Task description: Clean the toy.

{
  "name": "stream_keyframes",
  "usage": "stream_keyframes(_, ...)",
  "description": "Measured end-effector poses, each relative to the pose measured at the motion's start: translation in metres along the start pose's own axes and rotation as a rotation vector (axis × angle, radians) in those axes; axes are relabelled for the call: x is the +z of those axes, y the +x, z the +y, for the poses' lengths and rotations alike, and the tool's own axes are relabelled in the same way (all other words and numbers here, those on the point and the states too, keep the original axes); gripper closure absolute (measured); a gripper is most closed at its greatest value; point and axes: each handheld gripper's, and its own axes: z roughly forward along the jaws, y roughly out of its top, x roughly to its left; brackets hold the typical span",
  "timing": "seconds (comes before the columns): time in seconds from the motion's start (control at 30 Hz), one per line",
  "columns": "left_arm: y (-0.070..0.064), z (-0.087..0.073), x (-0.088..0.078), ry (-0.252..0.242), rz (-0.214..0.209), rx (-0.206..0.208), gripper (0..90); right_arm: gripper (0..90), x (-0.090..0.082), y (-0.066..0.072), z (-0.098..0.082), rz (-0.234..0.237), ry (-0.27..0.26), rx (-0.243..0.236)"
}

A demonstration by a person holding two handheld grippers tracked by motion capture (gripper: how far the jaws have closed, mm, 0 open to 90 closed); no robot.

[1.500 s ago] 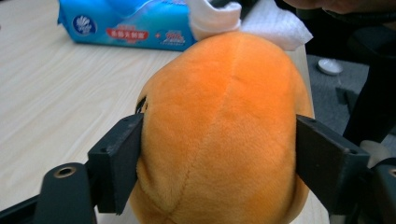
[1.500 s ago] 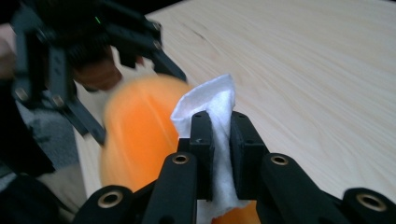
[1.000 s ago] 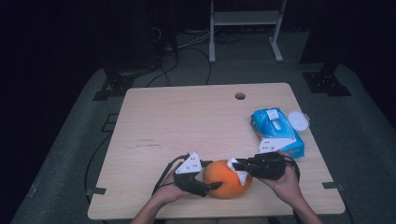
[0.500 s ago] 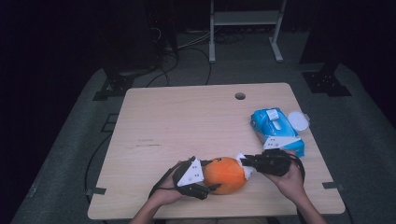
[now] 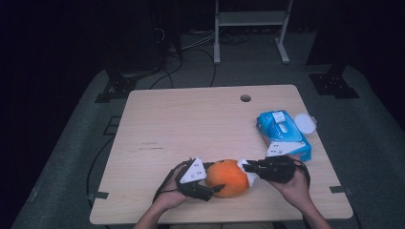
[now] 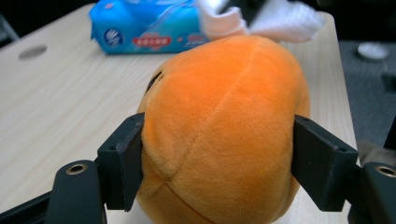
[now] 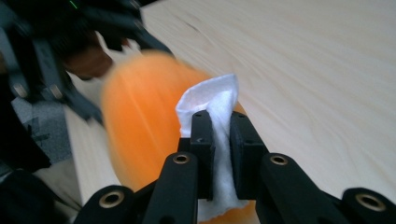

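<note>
Plush orange (image 6: 224, 126), looking soft and light, is sitting near the table's (image 5: 191, 124) front edge, left gripper (image 5: 210, 183) squeezing its 2 sides; right gripper (image 7: 220, 140) is pinching a white wipe (image 7: 215, 105), probably rubbing it.

Table (image 5: 191, 124), near edge, centre: plush toy (image 5: 229, 177) resting on the tabletop. Left gripper (image 5: 210, 183) at the toy's left, one jaw on each side of it, pads against the plush. Right gripper (image 5: 246, 168) at the toy's right, a wipe (image 5: 249, 172) clamped between its jaws and lying against the toy. Wet-wipe pack (image 5: 282, 135) on the table's right side, behind the right gripper. Round lid (image 5: 305, 123) just beside the pack, at the right edge. Cable hole (image 5: 245, 98) near the far edge.
</note>
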Motion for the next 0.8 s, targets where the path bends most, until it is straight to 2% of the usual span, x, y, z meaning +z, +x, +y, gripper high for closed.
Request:
stream_keyframes(0.07,0.004,-0.002,0.000,-0.009,-0.008,-0.036,26.5,80.6,-0.002,-0.008,-0.008,-0.001,0.008,0.046)
stream_keyframes(0.1,0.004,-0.002,-0.001,-0.002,-0.008,-0.033,26.5,80.6,-0.004,-0.010,-0.009,-0.002,0.014,0.052)
stream_keyframes(0.23,0.003,-0.002,-0.001,0.012,-0.005,-0.027,26.8,80.5,-0.005,-0.007,-0.008,-0.004,0.034,0.033)
stream_keyframes(0.33,0.005,-0.003,-0.002,0.009,-0.006,-0.048,26.9,80.5,-0.005,-0.007,-0.008,0.000,0.041,0.032)
stream_keyframes(0.47,0.007,-0.003,-0.001,0.009,-0.007,-0.063,26.9,80.5,-0.008,-0.008,-0.009,-0.017,0.048,0.032)
stream_keyframes(0.53,0.009,-0.003,-0.001,0.010,0.001,-0.082,27.0,80.5,-0.008,-0.003,-0.006,-0.013,0.030,0.017)
stream_keyframes(0.6,0.012,-0.003,0.000,0.004,0.003,-0.115,27.0,80.5,-0.008,0.005,0.000,0.017,0.010,-0.004)
stream_keyframes(0.7,0.011,-0.005,-0.001,-0.001,-0.008,-0.108,26.6,80.4,-0.004,0.012,0.003,-0.005,0.024,-0.045)
stream_keyframes(0.8,0.008,-0.003,-0.002,-0.020,-0.060,-0.083,22.4,80.2,-0.003,0.001,-0.004,-0.017,0.039,-0.011)
